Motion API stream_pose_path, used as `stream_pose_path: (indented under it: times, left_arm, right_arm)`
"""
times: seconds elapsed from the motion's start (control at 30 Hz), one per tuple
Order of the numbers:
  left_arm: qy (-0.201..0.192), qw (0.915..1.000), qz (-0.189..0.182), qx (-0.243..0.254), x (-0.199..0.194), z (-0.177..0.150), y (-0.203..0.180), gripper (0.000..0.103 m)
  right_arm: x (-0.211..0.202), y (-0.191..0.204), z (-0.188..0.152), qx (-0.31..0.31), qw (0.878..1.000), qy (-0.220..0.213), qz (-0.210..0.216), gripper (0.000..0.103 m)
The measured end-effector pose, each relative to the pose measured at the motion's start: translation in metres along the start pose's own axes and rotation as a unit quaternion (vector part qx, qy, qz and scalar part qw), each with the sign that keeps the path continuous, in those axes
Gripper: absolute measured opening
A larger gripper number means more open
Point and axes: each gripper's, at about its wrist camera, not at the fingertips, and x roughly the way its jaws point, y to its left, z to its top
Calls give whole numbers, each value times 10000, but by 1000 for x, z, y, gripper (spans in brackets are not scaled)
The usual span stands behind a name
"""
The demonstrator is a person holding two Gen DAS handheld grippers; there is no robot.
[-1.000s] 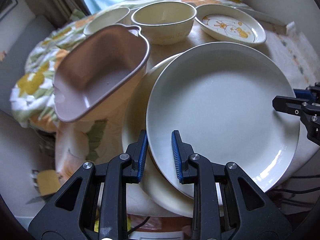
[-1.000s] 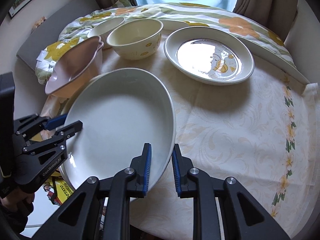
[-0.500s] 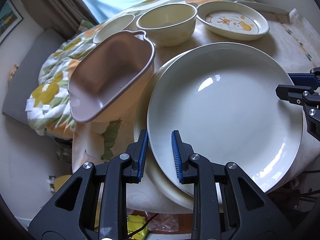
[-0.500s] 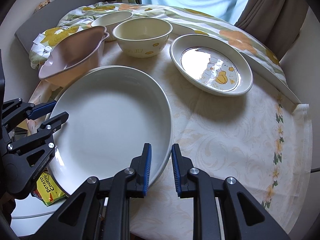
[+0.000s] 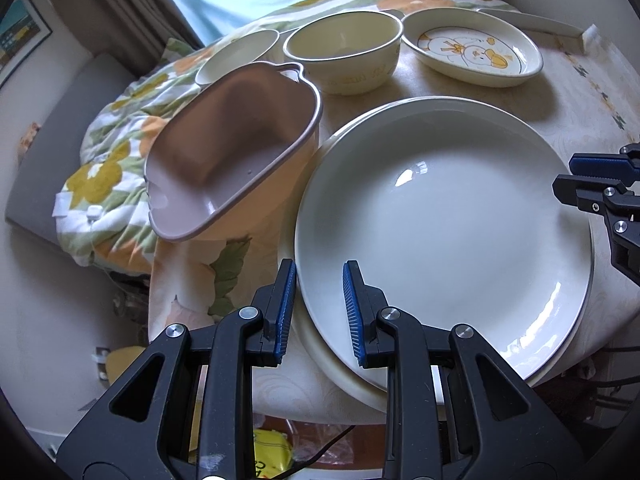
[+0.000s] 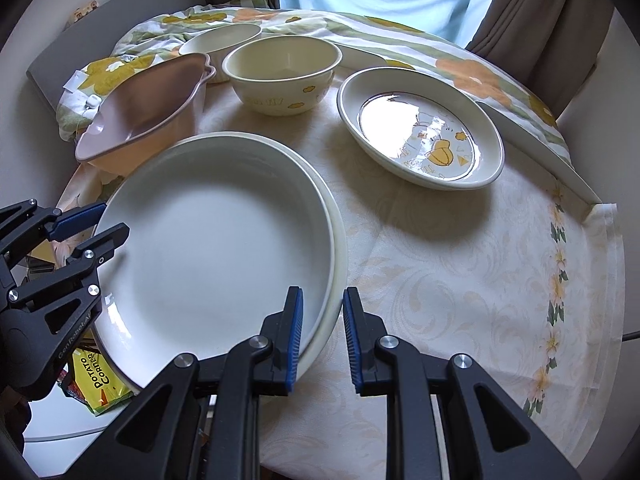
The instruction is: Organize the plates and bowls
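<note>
Both jaw pairs parted since a second ago | white plate [image 5: 444, 216] rests on cream plate [image 6: 335, 240], tabletop [image 6: 460, 280] | left gripper [image 5: 319, 312] open astride rim | right gripper [image 6: 322, 334] open astride rim

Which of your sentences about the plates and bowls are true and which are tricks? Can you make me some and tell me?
1. The big white plate sits on another plate. True.
2. The pink bowl is full of soup. False: it is empty.
3. The left gripper has its fingers on either side of the white plate's edge. True.
4. The picture plate is stacked under the cream bowl. False: they stand side by side.
</note>
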Motion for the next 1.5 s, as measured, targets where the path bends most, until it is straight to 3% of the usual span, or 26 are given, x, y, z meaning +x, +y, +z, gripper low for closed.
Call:
stream_pose_path:
  times: [0.2, 0.27, 0.33, 0.37, 0.57, 0.73, 0.77, 0.8, 0.87, 0.97, 1.07, 1.13, 1.37, 1.5]
  left_arm:
    - [34, 9998, 143, 111, 2, 1, -7, 24]
    - [40, 9999, 10, 113, 2, 1, -8, 36]
    - [50, 9999, -125, 46, 3, 2, -8, 80]
    - [-26, 10000, -75, 38, 0, 1, -8, 83]
    - [-184, 9997, -159, 14, -21, 13, 1, 83]
    - [-661, 9949, -646, -394, -69, 49, 25, 84]
    - [-787, 9922, -803, -539, -80, 59, 29, 87]
    - [-876, 9895, -933, -672, -86, 68, 33, 97]
    - [-1067, 9810, -1259, -1019, -97, 89, 38, 103]
    - [-934, 9711, -1728, -1358, -90, 113, 34, 103]
    - [-783, 9649, -1947, -1581, -76, 128, 21, 103]
    - [-675, 9623, -1999, -1717, -65, 136, 11, 103]
    - [-72, 9517, -1940, -2377, -9, 157, -23, 102]
    - [265, 9473, -1818, -2626, 27, 164, -39, 82]
  right_arm:
    - [0, -1, -1, 87, 10000, -13, -23, 19]
    - [1, -1, -1, 102, 9999, -7, -37, 19]
    - [1, 0, -1, 125, 9999, -9, -35, 19]
    - [0, -1, -1, 144, 9999, -15, -17, 19]
    - [-22, -17, 1, 499, 9983, -226, 186, 19]
    - [-71, -56, 14, 876, 9924, -695, 517, 19]
    - [-81, -68, 19, 948, 9906, -796, 585, 30]
    - [-90, -79, 24, 992, 9892, -910, 584, 61]
    - [-104, -100, 35, 1038, 9857, -1169, 630, 98]
    - [-111, -130, 55, 1018, 9862, -1162, 599, 98]
    - [-104, -157, 73, 940, 9886, -1088, 457, 98]
    - [-93, -174, 81, 844, 9900, -1031, 473, 98]
    - [-23, -221, 110, 386, 9914, -475, 1160, 96]
    - [26, -232, 124, 136, 9860, -66, 1659, 68]
